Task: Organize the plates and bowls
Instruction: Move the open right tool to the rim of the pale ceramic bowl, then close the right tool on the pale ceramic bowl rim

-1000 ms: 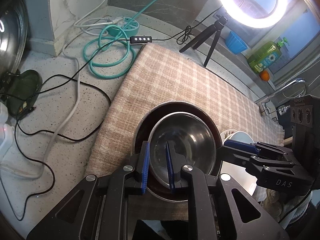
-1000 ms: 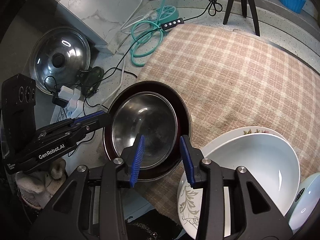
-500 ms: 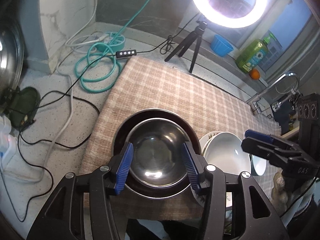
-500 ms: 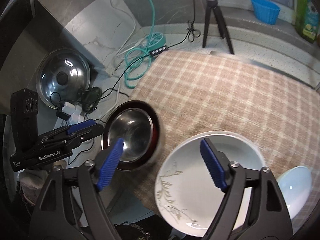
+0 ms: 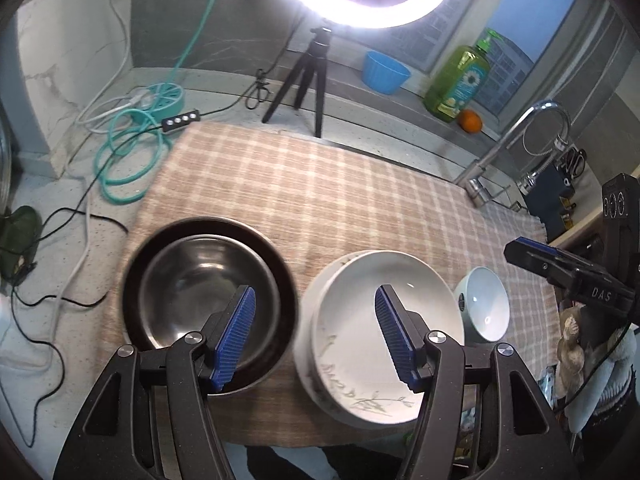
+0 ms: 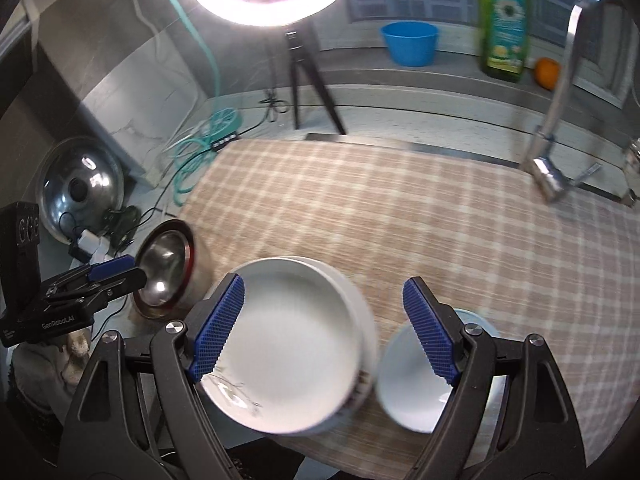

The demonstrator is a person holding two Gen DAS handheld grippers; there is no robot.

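A steel bowl (image 5: 200, 292) sits nested in a dark bowl (image 5: 136, 264) at the left of the checked cloth (image 5: 320, 192). Beside it lies a stack of white plates (image 5: 380, 320), the top one with a leaf print. A small pale bowl (image 5: 486, 304) stands to their right. My left gripper (image 5: 314, 300) hangs above the gap between the nested bowls and the plates, its jaws opening with nothing held. My right gripper (image 6: 322, 284) stands open and empty over the plates (image 6: 296, 352) and the small bowl (image 6: 412, 392). Each gripper shows at the other view's edge: left gripper (image 6: 116, 272), right gripper (image 5: 528, 250).
A ring light on a tripod (image 5: 308, 76) stands behind the cloth. A teal cable coil (image 5: 128, 152) and black wires lie on the counter at left, near a pot lid (image 6: 80, 188). A blue tub (image 5: 386, 72), a green bottle (image 5: 460, 76), an orange (image 5: 470, 121) and a faucet (image 5: 504, 148) line the back right.
Both grippers let go of the steel bowl's rim and opened wide. They lifted, drew back and swung right, so the white plates and small bowl now lie under them.
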